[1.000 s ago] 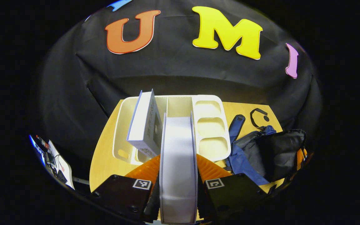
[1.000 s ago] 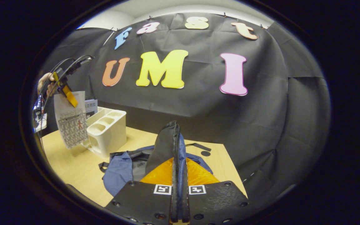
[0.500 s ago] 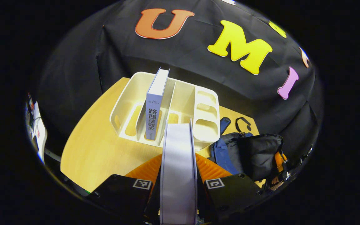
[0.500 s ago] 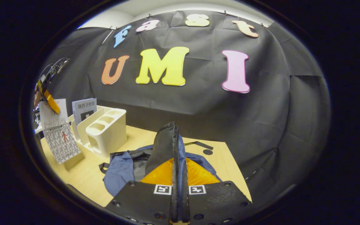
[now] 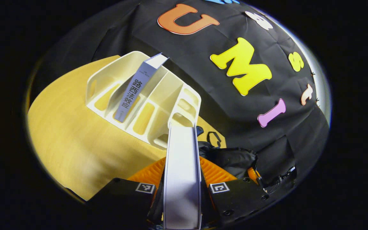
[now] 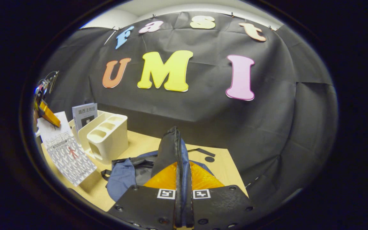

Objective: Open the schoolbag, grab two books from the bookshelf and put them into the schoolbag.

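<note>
The left gripper [image 5: 182,179] has its jaws clamped on a white-covered book [image 5: 182,166], seen edge-on at the bottom centre of the left gripper view; in the right gripper view the same book hangs tilted at the far left [image 6: 67,150], clear of the bookshelf [image 6: 102,135] and above the counter [image 6: 133,145]. The right gripper [image 6: 180,195] pinches the schoolbag [image 6: 171,153] by its zipper edge, jaws closed on the fabric, lifting the flap at lower centre. A second book [image 5: 136,89] leans in a slot of the bookshelf, upper left of the left gripper view.

The likely trouble lies ahead: the mouth of the schoolbag looks narrow and floppy, so the book's corner could catch the rim and fold the fabric shut, or the book could pivot in the grip, held as it is near one edge.

Against the frame half a second ago, the left gripper view has rolled — the bookshelf has slid toward the upper left — and in the right gripper view the carried book sits lower and more tilted, while the schoolbag stays pinched as it was.
</note>
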### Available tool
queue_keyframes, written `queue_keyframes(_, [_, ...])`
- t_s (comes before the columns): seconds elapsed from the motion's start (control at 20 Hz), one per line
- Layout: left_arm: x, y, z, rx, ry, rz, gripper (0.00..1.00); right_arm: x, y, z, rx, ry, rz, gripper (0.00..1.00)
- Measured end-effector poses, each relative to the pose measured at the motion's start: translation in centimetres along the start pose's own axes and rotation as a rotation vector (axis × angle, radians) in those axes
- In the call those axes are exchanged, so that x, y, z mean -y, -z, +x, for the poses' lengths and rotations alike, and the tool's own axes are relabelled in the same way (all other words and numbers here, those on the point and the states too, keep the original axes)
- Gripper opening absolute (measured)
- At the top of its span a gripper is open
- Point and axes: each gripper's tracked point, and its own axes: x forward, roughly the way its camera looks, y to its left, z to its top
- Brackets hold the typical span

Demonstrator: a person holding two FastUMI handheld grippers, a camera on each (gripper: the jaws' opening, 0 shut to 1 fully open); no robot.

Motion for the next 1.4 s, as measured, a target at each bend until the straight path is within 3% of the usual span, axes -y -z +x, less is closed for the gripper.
queue_keyframes(0.25, [4.5,1.2,3.5,0.048,0.125,-0.095,0.48,1.1,-2.9,-0.1,0.036,0.01,-0.015,0.05])
queue_keyframes(0.3, [5.4,1.5,4.6,0.052,0.135,-0.095,0.53,1.2,-3.2,0.0,0.037,0.007,-0.012,0.05])
queue_keyframes(0.35, [6.1,2.0,5.7,0.051,0.14,-0.1,0.48,1.3,-3.7,0.2,0.039,0.002,-0.01,0.05])
queue_keyframes(0.4, [6.9,2.4,7.0,0.045,0.15,-0.109,0.53,1.4,-4.2,0.3,0.042,-0.002,-0.009,0.05])
queue_keyframes(0.45, [7.8,3.2,8.4,0.034,0.165,-0.12,0.48,1.6,-4.8,0.5,0.047,-0.003,-0.009,0.05])
queue_keyframes(0.6, [10.3,4.8,12.4,0.004,0.191,-0.147,0.49,1.9,-5.3,1.1,0.047,-0.027,0.017,0.06])
queue_keyframes(0.75, [12.1,5.7,16.7,0.025,0.188,-0.147,0.48,2.6,-5.5,1.4,0.05,-0.034,0.034,0.05])
queue_keyframes(0.8, [12.3,6.2,18.1,0.03,0.183,-0.141,0.53,2.8,-5.5,1.4,0.052,-0.035,0.035,0.05])
queue_keyframes(0.85, [12.7,6.8,19.4,0.03,0.184,-0.139,0.49,2.9,-5.5,1.5,0.053,-0.04,0.04,0.05])
queue_keyframes(1.0, [12.9,8.9,23.0,0.014,0.166,-0.127,0.48,3.1,-5.7,1.2,0.062,-0.055,0.048,0.05])
queue_keyframes(1.25, [12.4,13.9,26.3,0.049,0.171,-0.079,0.49,1.9,-6.5,0.7,0.099,-0.101,0.065,0.06])
queue_keyframes(1.3, [12.5,14.7,26.9,0.048,0.173,-0.086,0.45,1.6,-6.7,0.5,0.112,-0.105,0.062,0.06])
queue_keyframes(1.4, [12.9,15.7,28.0,0.042,0.194,-0.092,0.49,1.1,-6.8,0.3,0.126,-0.111,0.064,0.05])
